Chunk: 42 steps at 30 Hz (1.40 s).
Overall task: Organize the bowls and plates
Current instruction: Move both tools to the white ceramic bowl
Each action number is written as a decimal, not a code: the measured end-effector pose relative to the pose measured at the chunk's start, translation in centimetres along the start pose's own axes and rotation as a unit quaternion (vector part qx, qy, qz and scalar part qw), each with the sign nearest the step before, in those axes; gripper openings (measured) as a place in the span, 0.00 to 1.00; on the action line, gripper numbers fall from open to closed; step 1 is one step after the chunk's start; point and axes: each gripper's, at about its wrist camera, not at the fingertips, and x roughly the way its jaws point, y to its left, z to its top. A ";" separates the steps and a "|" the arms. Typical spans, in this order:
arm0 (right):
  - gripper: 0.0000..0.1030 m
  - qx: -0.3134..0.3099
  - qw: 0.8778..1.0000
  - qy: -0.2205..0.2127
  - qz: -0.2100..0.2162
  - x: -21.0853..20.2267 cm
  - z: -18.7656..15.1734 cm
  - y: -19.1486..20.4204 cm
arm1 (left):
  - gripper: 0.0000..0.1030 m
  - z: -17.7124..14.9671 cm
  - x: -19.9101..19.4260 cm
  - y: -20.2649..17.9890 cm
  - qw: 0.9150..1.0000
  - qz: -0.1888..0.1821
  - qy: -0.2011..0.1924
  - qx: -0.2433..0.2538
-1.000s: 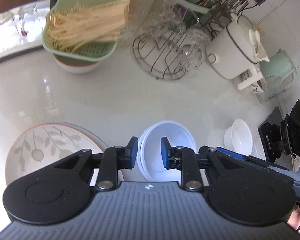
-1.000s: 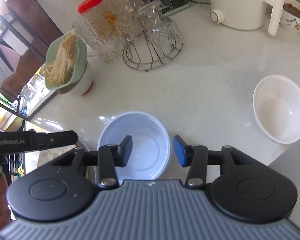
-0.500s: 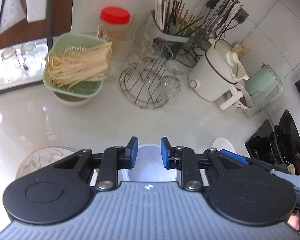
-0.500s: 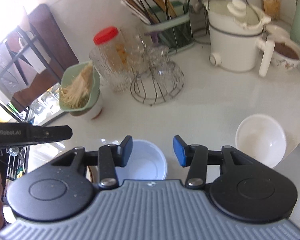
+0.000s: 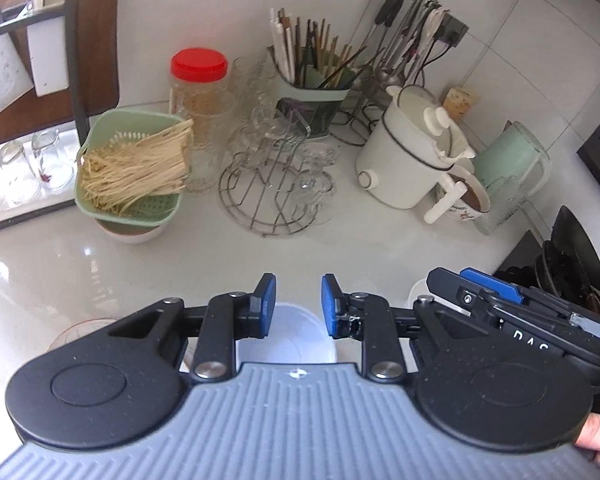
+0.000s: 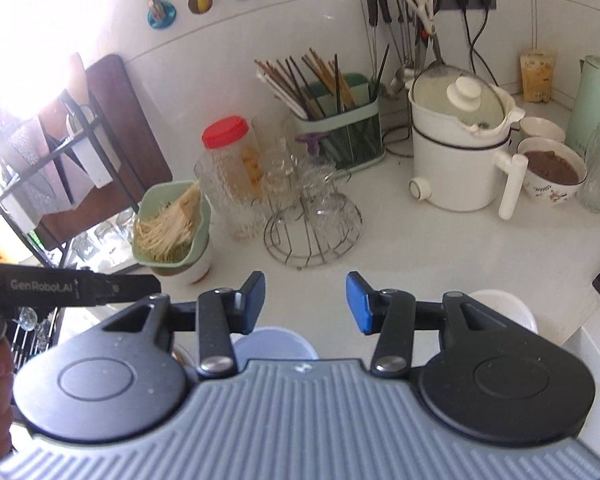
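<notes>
A pale blue bowl (image 5: 296, 340) sits on the white counter just below my left gripper (image 5: 298, 306), half hidden behind the gripper body. The jaws stand open with nothing between them. Only the rim of the leaf-patterned plate (image 5: 74, 330) shows at the lower left. In the right wrist view the same blue bowl (image 6: 274, 346) lies under my right gripper (image 6: 306, 302), which is open and empty above the counter. A white bowl (image 6: 500, 308) rests to its right. Each gripper shows in the other's view: the right gripper (image 5: 480, 292) and the left gripper (image 6: 80, 286).
Along the back stand a green colander of noodles (image 5: 132, 168), a red-lidded jar (image 5: 198, 92), a wire rack with glasses (image 5: 276, 184), a chopstick holder (image 5: 312, 92), a white electric pot (image 5: 412, 160), a bowl with brown contents (image 6: 552, 170) and a green kettle (image 5: 512, 160). A black stove (image 5: 568, 256) is at the right.
Both grippers have risen and tipped up toward the back wall. The blue bowl, white bowl and plate slid to the bottom of the views. The jaws kept their openings.
</notes>
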 end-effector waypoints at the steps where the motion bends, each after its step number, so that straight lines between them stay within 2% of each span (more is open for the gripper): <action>1: 0.46 -0.001 1.000 -0.005 0.000 -0.2 0.1 -0.2 | 0.27 0.0 -0.1 -0.3 1.000 0.000 -0.004 0.003; 11: 0.46 0.012 0.999 -0.040 -0.009 -1.8 0.2 -2.7 | 0.27 -0.6 0.6 -3.8 1.000 -0.004 -0.019 0.012; 20: 0.46 0.003 0.998 -0.051 -0.031 -2.3 -0.9 -5.8 | 0.27 -1.8 3.5 -7.2 1.000 -0.013 -0.003 0.022; 36: 0.46 0.012 0.997 -0.038 -0.072 -1.0 -0.9 -12.1 | 0.27 -1.1 10.4 -12.0 0.998 -0.033 0.038 0.024; 42: 0.46 0.027 0.996 -0.007 -0.087 0.0 -1.1 -14.8 | 0.29 -1.1 13.7 -13.7 0.997 -0.043 0.062 0.024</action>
